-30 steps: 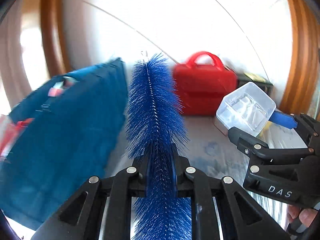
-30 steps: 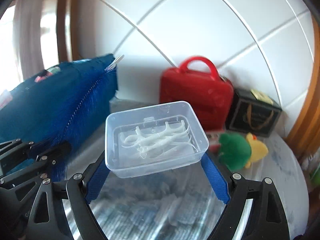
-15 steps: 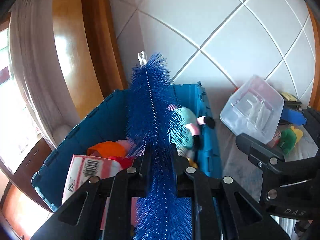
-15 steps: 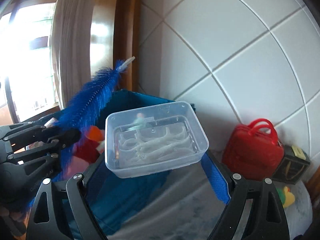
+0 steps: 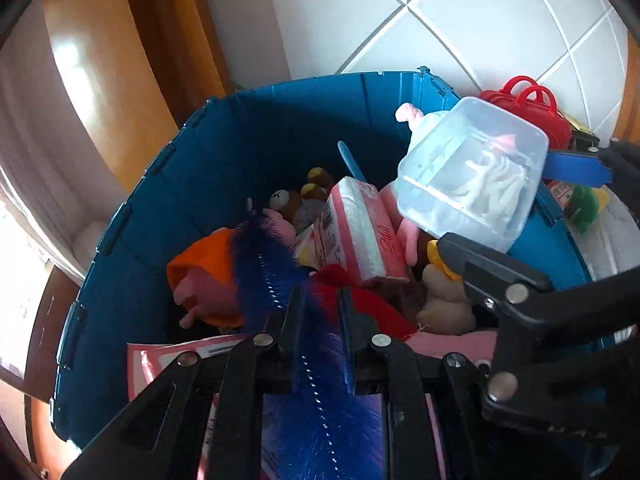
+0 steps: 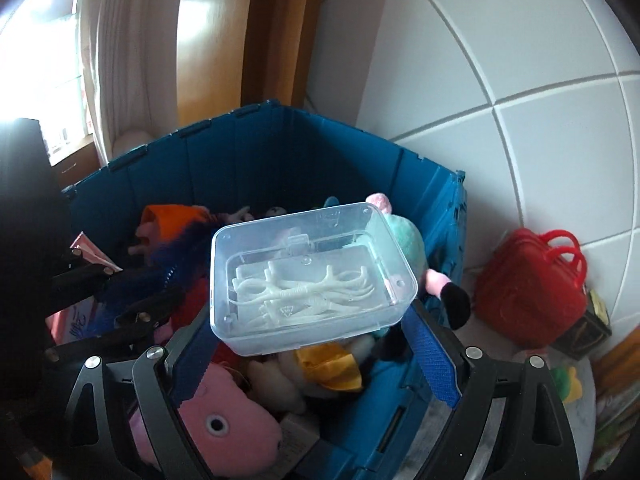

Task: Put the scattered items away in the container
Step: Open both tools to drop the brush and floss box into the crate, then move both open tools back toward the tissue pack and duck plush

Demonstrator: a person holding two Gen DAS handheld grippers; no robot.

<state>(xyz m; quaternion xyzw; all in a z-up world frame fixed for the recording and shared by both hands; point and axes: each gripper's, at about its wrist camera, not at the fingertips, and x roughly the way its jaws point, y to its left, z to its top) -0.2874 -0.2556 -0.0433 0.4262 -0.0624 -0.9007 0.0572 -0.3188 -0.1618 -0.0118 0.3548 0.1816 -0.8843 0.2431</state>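
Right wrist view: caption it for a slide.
Right hand-held gripper holds clear floss-pick box above toy-filled blue crate.

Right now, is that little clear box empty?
No. The clear box, held above the blue bin, shows white floss picks through its walls.

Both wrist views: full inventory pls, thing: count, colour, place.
crate: 1, blue, open, by tiled wall
bottle brush: 1, blue, in left gripper, over crate
floss-pick box: 1, clear, in right gripper, above crate
plush toys: several, pink, orange, beige, in crate
wrapped pack: 1, pink-white, in crate
toy case: 1, red, right of crate
dark box: 1, beside case
green plush: 1, outside crate
left gripper: black, shut on brush
right gripper: black, blue pads, shut on box
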